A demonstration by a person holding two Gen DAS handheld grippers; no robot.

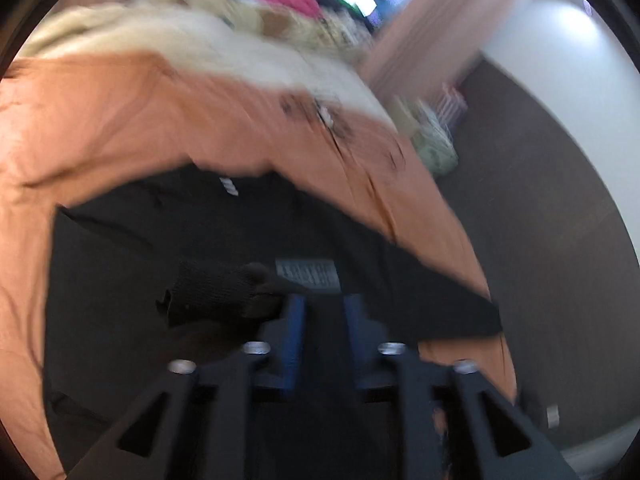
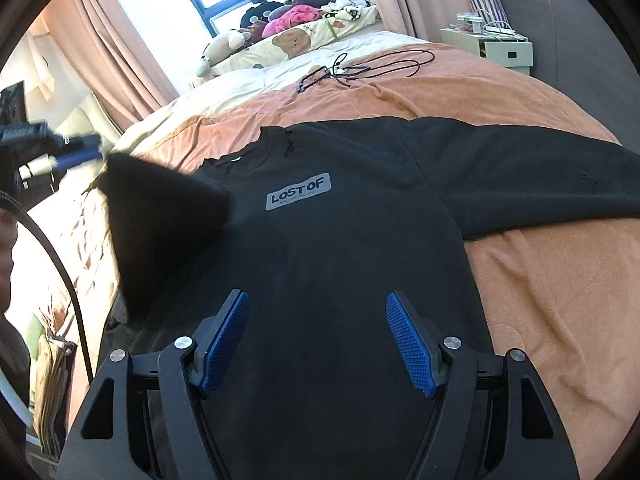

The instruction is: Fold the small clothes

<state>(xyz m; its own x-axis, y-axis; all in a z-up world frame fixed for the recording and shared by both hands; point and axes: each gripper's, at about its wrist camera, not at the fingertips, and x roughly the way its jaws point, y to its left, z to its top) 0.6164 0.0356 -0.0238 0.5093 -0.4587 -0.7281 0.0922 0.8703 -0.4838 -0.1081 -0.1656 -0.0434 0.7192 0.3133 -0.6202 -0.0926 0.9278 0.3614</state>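
A black T-shirt (image 2: 340,240) with a grey "LOST OF" patch (image 2: 299,197) lies face up on the orange blanket (image 2: 540,280). Its right sleeve (image 2: 540,176) is spread out flat. The left sleeve (image 2: 160,220) is lifted and turned in toward the chest, and it is blurred. My left gripper (image 2: 78,152) is beside that sleeve's tip at the far left. In the left wrist view my left gripper (image 1: 324,306) is open a little, with the sleeve cuff (image 1: 220,296) against the outside of its left finger and nothing between the pads. My right gripper (image 2: 317,298) hovers open over the shirt's lower body.
A black cable and a small black frame (image 2: 332,72) lie on the blanket beyond the collar. Pillows and plush toys (image 2: 280,36) are piled at the head of the bed. A white nightstand (image 2: 492,46) stands at the right, and a cable (image 2: 60,260) hangs at the left.
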